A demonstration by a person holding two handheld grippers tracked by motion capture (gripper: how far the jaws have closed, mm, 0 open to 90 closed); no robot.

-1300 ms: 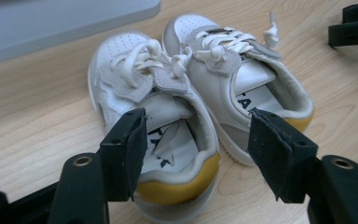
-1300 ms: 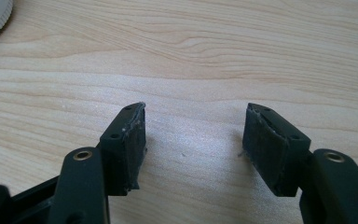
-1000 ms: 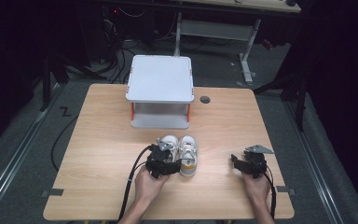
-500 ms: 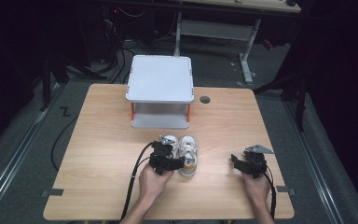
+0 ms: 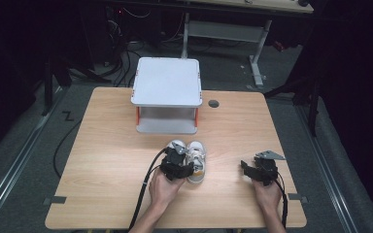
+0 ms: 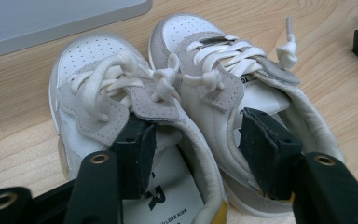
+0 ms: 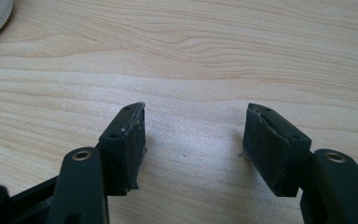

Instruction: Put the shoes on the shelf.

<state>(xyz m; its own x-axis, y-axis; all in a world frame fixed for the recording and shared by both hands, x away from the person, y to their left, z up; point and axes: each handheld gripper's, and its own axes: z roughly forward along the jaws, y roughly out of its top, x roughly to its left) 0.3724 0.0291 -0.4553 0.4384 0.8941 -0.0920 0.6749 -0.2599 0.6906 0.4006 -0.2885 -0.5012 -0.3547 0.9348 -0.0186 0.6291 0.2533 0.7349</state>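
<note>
We see the left gripper [image 6: 196,144] spread apart, one jaw inside each of the two small white shoes [image 6: 177,93] at table [image 5: 102,145] centre. Right gripper [image 7: 193,149] gapes over bare wood.

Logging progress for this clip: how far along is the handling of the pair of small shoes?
Early stage. Done: the left gripper has reached the pair of white shoes, one jaw inside each shoe's opening, spanning the two inner walls, not yet closed. In hand: nothing is gripped; both shoes sit on the table. Left: closing, lifting and probably moving the pair, perhaps to the white rack. The right gripper hovers open over bare wood.
</note>
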